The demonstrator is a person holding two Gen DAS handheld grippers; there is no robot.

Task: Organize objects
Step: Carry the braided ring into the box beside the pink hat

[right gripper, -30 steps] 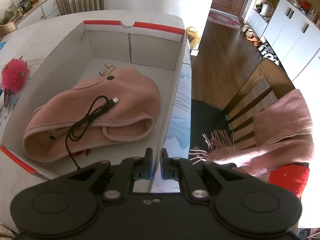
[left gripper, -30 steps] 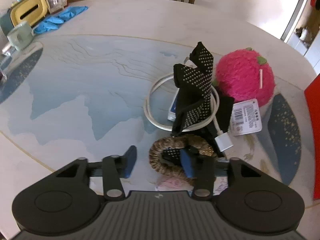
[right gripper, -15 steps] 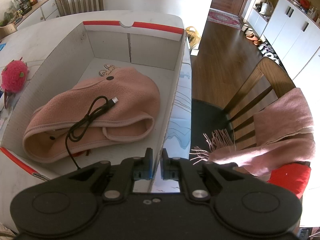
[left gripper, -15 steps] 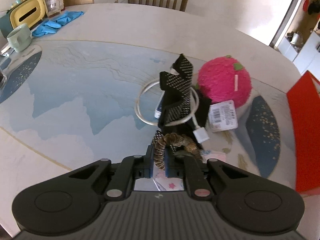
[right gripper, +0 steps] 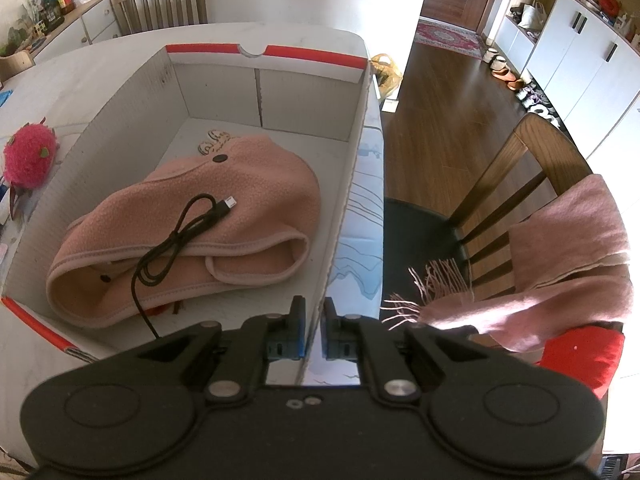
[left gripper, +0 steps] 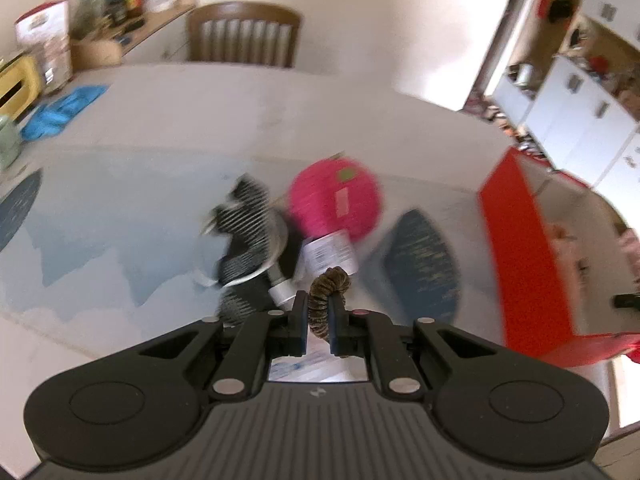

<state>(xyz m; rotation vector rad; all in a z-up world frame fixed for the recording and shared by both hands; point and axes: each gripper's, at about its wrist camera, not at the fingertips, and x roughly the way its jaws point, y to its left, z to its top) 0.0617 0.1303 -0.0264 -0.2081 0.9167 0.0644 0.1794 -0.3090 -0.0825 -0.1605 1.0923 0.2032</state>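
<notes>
My left gripper (left gripper: 319,312) is shut on a brown scrunchie (left gripper: 326,292) and holds it above the table. Behind it lie a black dotted cloth (left gripper: 244,232), a white cable (left gripper: 276,276) and a pink plush ball (left gripper: 334,204) with a tag. The red-and-white box (left gripper: 524,248) stands to the right. In the right wrist view the box (right gripper: 352,168) holds a pink fleece hat (right gripper: 224,216) with a black USB cable (right gripper: 180,240) on it. My right gripper (right gripper: 314,324) is shut on the box's near right wall.
Blue gloves (left gripper: 60,112), a green mug (left gripper: 6,140) and a yellow box (left gripper: 16,84) sit at the table's far left. A wooden chair (left gripper: 244,36) stands behind the table. Another chair (right gripper: 520,200) with a pink scarf (right gripper: 560,256) stands right of the box.
My left gripper closed on the scrunchie, lifted it off the table and swung right towards the red box; the view is blurred. My right gripper has not moved.
</notes>
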